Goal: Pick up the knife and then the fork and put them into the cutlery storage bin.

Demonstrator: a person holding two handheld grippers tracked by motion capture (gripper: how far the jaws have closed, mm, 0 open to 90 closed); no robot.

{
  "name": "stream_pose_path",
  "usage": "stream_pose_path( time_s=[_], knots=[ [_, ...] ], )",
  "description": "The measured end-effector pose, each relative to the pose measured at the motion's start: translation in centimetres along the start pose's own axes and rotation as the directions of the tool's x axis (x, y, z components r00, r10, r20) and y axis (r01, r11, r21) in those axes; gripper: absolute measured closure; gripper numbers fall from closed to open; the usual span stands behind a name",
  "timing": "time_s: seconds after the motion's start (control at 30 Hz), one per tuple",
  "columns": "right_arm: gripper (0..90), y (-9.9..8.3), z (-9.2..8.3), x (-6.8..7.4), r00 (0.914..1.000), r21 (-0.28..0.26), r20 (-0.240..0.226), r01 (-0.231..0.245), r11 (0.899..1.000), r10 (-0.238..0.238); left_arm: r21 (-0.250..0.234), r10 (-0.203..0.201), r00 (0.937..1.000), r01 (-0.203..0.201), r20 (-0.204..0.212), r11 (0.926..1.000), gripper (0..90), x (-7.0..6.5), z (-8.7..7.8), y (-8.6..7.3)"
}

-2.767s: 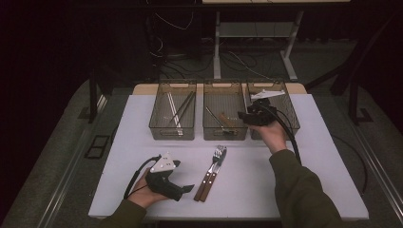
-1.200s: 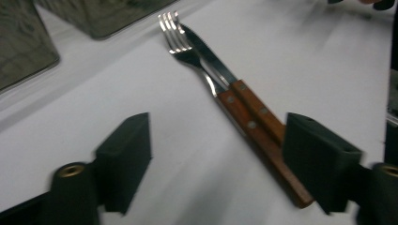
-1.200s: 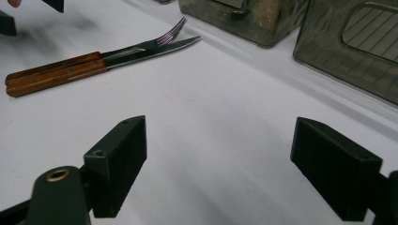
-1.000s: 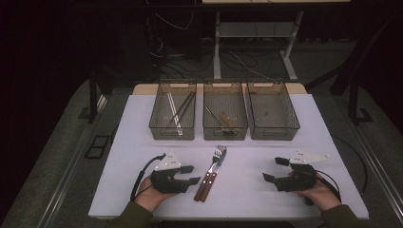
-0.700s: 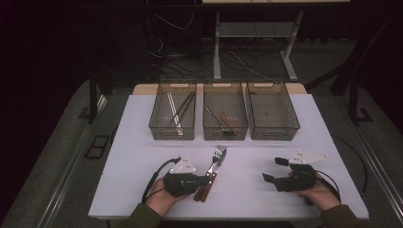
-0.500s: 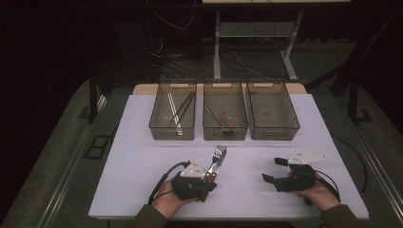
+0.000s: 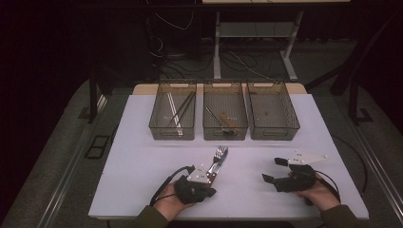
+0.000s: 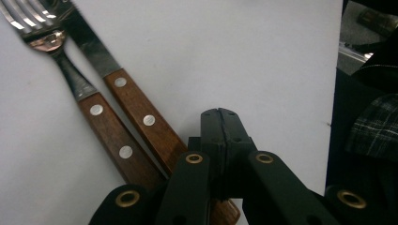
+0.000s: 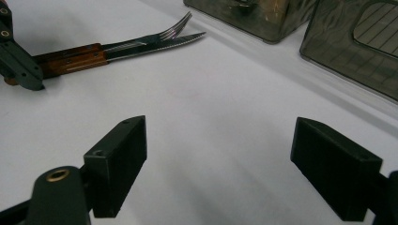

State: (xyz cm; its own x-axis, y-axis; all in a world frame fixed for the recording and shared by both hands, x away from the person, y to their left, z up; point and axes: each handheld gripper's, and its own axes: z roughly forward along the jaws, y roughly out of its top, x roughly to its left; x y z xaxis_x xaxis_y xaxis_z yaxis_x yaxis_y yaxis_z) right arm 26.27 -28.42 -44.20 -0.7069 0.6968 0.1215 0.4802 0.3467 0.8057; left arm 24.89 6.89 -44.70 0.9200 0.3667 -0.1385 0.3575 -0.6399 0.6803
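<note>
A fork and a knife, both with wooden riveted handles, lie side by side on the white table. My left gripper rests at the near ends of their handles. In the left gripper view its jaws are shut pad to pad with nothing between them. The knife handle runs under its left side, and the fork lies further left. My right gripper rests near the front right of the table, open and empty. From there the fork and knife lie ahead on the left.
Three clear bins stand in a row at the back of the table: the left one holds long thin utensils, the middle one a few pieces, the right one looks nearly bare. Dark floor and cables surround the table.
My left gripper slid right to the cutlery handles and its jaws closed on nothing. The right hand came back from the right bin earlier and has since stayed still.
</note>
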Motion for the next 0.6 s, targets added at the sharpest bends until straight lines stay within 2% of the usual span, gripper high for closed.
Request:
stream_pose_path(
  time_s=[0.07,0.1,0.17,0.2,0.33,0.37,0.47,0.6],
  knots=[
    [19.0,0.0,0.0,0.0,1.0000,0.001,0.000,0.000,1.000,0.000,0.003,0.001,0.9999,-0.001,-0.012,1.0000,89.5,0.2,-0.2,-0.1],
    [19.0,0.0,0.0,0.0,1.0000,0.000,-0.001,0.000,1.000,0.000,0.021,0.017,0.9997,-0.017,-0.019,0.9996,89.5,0.3,-0.5,-0.1],
    [19.1,0.0,0.0,0.0,1.0000,-0.002,-0.001,0.004,1.000,-0.004,0.007,-0.001,0.9993,0.001,-0.036,1.0000,89.5,0.5,-0.6,-0.3],
    [19.0,0.0,0.0,0.0,1.0000,-0.001,-0.001,0.004,1.000,-0.004,0.027,0.017,0.9990,-0.016,-0.041,0.9995,89.5,0.7,-0.9,-0.4],
    [19.0,0.0,0.0,0.0,1.0000,-0.003,-0.002,0.005,1.000,-0.005,0.007,-0.016,0.9977,0.016,-0.067,0.9998,89.5,1.2,-1.4,-0.7],
    [19.0,0.0,0.0,0.0,1.0000,-0.003,-0.002,0.005,1.000,-0.005,0.019,-0.007,0.9975,0.008,-0.070,0.9998,89.5,1.5,-1.7,-0.8],
    [19.0,0.0,-0.1,0.0,1.0000,-0.003,-0.004,0.005,1.000,-0.005,0.003,-0.035,0.9958,0.035,-0.084,0.9994,89.5,2.1,-2.3,-1.1],
    [19.0,0.0,0.0,0.0,1.0000,-0.003,-0.004,0.005,1.000,-0.005,0.006,-0.047,0.9944,0.048,-0.095,0.9988,89.5,2.7,-2.6,-1.5]
  ],
)
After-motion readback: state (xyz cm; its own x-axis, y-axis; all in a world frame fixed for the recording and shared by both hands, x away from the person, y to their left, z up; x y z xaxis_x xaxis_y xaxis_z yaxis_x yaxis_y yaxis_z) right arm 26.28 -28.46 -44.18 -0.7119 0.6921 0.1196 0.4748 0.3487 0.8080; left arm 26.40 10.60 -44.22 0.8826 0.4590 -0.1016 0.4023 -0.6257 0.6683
